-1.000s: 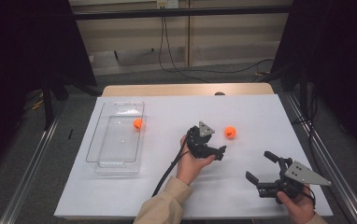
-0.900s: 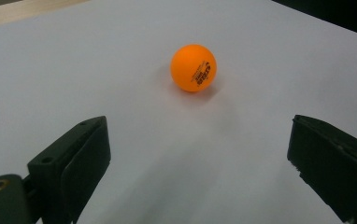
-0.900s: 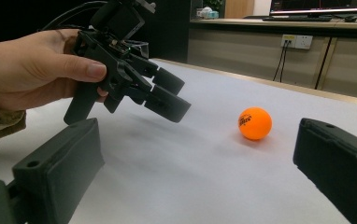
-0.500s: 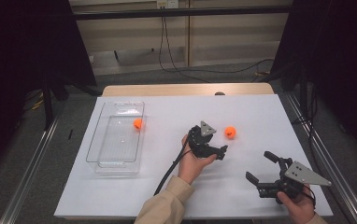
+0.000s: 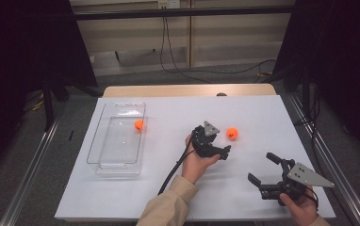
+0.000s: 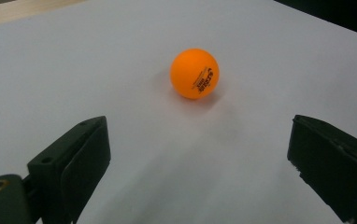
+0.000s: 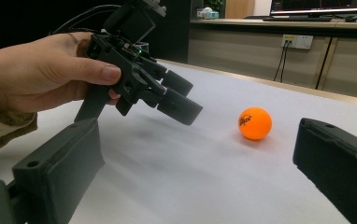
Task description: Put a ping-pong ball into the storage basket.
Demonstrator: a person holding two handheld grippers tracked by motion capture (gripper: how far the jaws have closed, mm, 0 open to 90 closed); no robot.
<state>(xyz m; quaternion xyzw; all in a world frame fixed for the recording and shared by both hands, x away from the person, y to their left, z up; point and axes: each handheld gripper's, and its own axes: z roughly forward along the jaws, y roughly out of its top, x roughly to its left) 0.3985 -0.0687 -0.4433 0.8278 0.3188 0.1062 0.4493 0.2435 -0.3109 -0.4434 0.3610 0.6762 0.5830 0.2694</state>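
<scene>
An orange ball [image 5: 233, 133] lies on the white table [image 5: 263, 113], just right of my left gripper [image 5: 221, 143], which a hand holds near the table's middle. In the left gripper view the ball [image 6: 195, 73] sits ahead of the wide-apart jaws of the left gripper [image 6: 197, 154], not between them. My right gripper [image 5: 264, 168] is low at the front right, open and empty. The right gripper view looks past the right gripper [image 7: 200, 158] to the ball [image 7: 255, 123] and to the left gripper [image 7: 186, 98] beside it. A second orange ball [image 5: 139, 124] rests in a clear tray [image 5: 103, 160].
The clear tray stands along the table's left side. A black cable [image 5: 173, 169] trails from the left gripper toward the front edge. A wooden strip [image 5: 187, 90] borders the far edge, and metal rails [image 5: 329, 160] flank the table.
</scene>
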